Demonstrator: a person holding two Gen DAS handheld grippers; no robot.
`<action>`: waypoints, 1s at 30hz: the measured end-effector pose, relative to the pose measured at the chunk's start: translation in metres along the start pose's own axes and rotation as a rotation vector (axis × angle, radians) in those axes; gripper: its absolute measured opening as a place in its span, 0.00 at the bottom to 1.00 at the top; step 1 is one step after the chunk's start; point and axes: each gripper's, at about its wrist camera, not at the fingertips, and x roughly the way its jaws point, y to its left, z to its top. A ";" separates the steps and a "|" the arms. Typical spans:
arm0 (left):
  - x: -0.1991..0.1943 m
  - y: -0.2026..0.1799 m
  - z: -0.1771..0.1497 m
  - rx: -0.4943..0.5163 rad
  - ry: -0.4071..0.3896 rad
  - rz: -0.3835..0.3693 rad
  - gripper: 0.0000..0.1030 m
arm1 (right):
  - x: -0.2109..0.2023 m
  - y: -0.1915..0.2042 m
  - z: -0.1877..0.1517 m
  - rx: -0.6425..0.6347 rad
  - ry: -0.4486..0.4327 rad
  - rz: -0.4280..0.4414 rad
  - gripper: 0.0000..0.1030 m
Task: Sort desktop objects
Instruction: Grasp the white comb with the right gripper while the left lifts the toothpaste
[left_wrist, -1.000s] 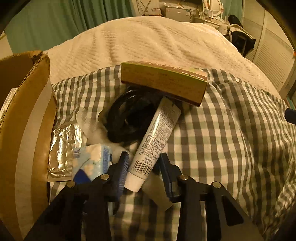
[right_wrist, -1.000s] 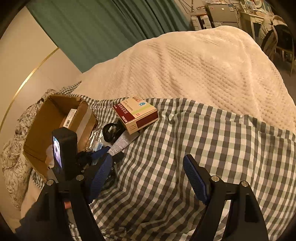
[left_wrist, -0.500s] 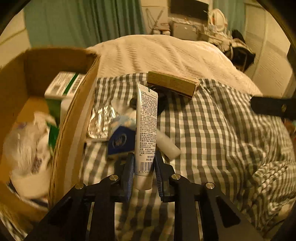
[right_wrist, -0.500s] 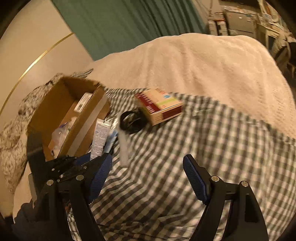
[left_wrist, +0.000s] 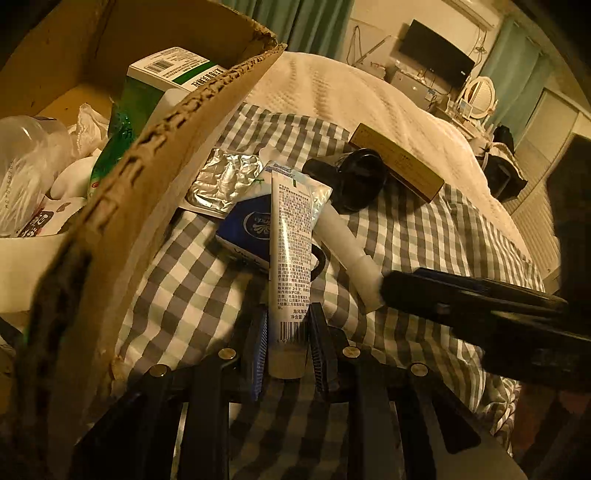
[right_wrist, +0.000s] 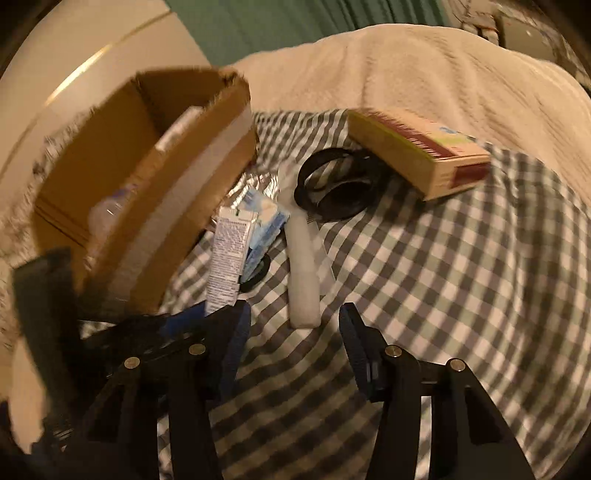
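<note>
My left gripper (left_wrist: 286, 336) is shut on the cap end of a white printed tube (left_wrist: 290, 258), which stands up beside the cardboard box (left_wrist: 166, 147). The same tube (right_wrist: 227, 258) and the left gripper's blue pads (right_wrist: 184, 317) show at lower left in the right wrist view. A white plastic cylinder (right_wrist: 303, 266) lies on the checked cloth. My right gripper (right_wrist: 295, 332) hangs just over its near end. Its jaws are closing; the cylinder's end sits ahead of them and the pads are clear of it. One right finger (left_wrist: 461, 295) reaches the cylinder (left_wrist: 347, 251) from the right.
The box holds a green and white carton (left_wrist: 173, 66), a clear bottle (left_wrist: 26, 155) and wrappers. On the cloth lie a blue tissue pack (left_wrist: 251, 229), a foil blister (left_wrist: 225, 177), a black ring-shaped object (right_wrist: 336, 188) and a yellow and red carton (right_wrist: 417, 155). A cream blanket lies beyond.
My left gripper lifted the tube off the cloth and carried it left to the box's wall. My right gripper came down and left to the white cylinder, and its jaws narrowed.
</note>
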 end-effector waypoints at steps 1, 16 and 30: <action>0.001 0.002 0.001 0.003 -0.001 -0.004 0.20 | 0.005 0.000 0.001 0.004 0.006 -0.002 0.48; -0.014 0.001 -0.001 -0.034 -0.017 -0.006 0.20 | -0.037 -0.003 -0.011 0.082 -0.055 0.010 0.16; -0.113 -0.033 0.009 0.060 -0.124 -0.078 0.20 | -0.153 0.007 -0.018 0.173 -0.341 0.074 0.15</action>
